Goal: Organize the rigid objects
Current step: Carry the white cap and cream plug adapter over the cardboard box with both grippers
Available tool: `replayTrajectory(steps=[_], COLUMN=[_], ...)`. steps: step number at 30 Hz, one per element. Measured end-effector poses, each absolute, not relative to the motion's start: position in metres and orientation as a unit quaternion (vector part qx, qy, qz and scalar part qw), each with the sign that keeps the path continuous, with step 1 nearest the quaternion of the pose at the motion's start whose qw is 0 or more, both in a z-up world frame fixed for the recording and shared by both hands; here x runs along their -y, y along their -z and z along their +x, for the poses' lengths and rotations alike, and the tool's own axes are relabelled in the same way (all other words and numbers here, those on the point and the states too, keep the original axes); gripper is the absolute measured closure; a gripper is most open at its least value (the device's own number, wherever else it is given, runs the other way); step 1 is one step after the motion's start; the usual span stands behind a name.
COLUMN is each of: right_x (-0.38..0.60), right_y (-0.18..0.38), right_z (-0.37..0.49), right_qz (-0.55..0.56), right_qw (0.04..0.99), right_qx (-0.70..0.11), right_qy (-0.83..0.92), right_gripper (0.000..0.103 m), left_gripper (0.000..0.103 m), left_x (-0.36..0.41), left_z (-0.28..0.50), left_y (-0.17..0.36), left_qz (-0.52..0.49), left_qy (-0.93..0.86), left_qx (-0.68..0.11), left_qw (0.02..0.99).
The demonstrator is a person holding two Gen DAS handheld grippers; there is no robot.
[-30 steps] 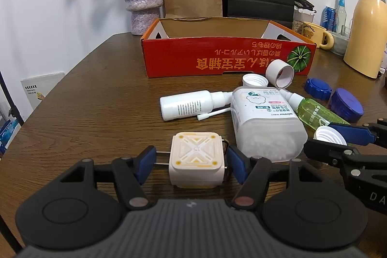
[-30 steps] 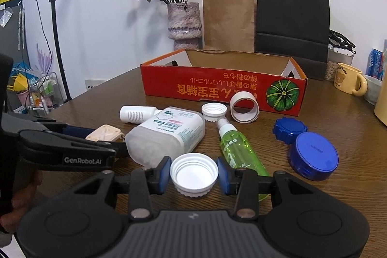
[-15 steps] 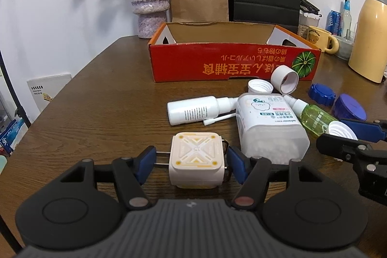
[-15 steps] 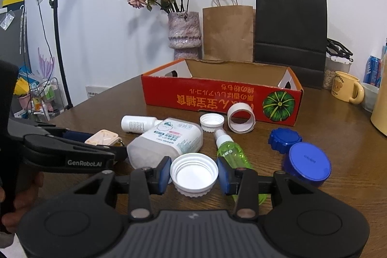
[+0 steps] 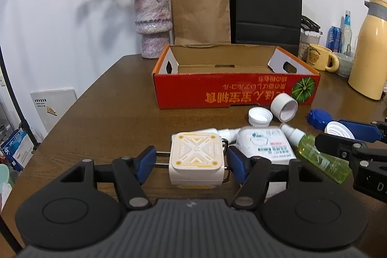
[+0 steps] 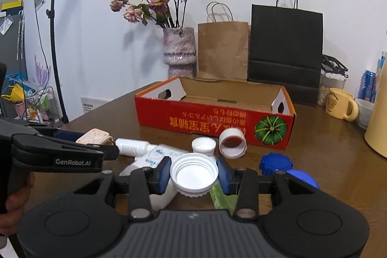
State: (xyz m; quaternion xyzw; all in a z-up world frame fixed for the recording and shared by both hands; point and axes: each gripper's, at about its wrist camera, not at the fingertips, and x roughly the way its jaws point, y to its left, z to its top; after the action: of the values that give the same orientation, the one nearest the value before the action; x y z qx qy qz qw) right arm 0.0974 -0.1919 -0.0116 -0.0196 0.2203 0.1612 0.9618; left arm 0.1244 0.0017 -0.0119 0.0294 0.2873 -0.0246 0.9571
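White square block (image 5: 196, 158), yellow cross pattern on top, sits clamped between the blue pads of the left gripper (image 5: 191, 161); metal prongs on one side and a wire loop on the other take part of the contact. It looks clear of the tabletop (image 5: 108, 117). White ribbed cap (image 6: 193, 174), open side up, is pinched at its rim by the right gripper (image 6: 193, 174), jaws narrow, also carried above the clutter.

Below and beyond: clear labelled container (image 5: 264, 145) lying flat, small white bottle (image 6: 131, 146) on its side, green spray bottle (image 5: 319, 156), smaller white cap (image 5: 260, 115), white ring (image 6: 232, 143), two blue lids (image 6: 275, 163). All loose, close together, in front of the red cardboard box (image 5: 232, 92), which stands open and shows nothing inside.

Judged step: both items lifted, next carried forward and set into the box.

Risks:
- Block is gripped partly on prongs and loop, not flat faces; it could pivot or slip if the hand tilts.
- Cap is held by a thin round rim; a little extra squeeze or a knock could pop it out.
- The two grippers travel side by side and near each other; converging on the box together may cause a collision.
- Box front wall is tall; a low approach would catch a held item on its edge.
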Motion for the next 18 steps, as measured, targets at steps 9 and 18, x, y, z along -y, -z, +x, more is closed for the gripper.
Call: replayTrajectory(steps=[9, 18], right_x=[0.192, 0.191], right_y=[-0.006, -0.018], right_z=[0.116, 0.141], right_qz=[-0.024, -0.026], right_qw=[0.968, 0.973], right_qx=[-0.195, -0.180], right_qy=[-0.153, -0.145], right_gripper=[0.063, 0.063], left_gripper=[0.037, 0.037], left_x=[0.000, 0.006], left_z=[0.137, 0.159], left_y=[-0.005, -0.020], left_qz=[0.024, 0.022], left_qy=[0.027, 0.033], left_qx=[-0.269, -0.250], left_qw=[0.963, 0.968])
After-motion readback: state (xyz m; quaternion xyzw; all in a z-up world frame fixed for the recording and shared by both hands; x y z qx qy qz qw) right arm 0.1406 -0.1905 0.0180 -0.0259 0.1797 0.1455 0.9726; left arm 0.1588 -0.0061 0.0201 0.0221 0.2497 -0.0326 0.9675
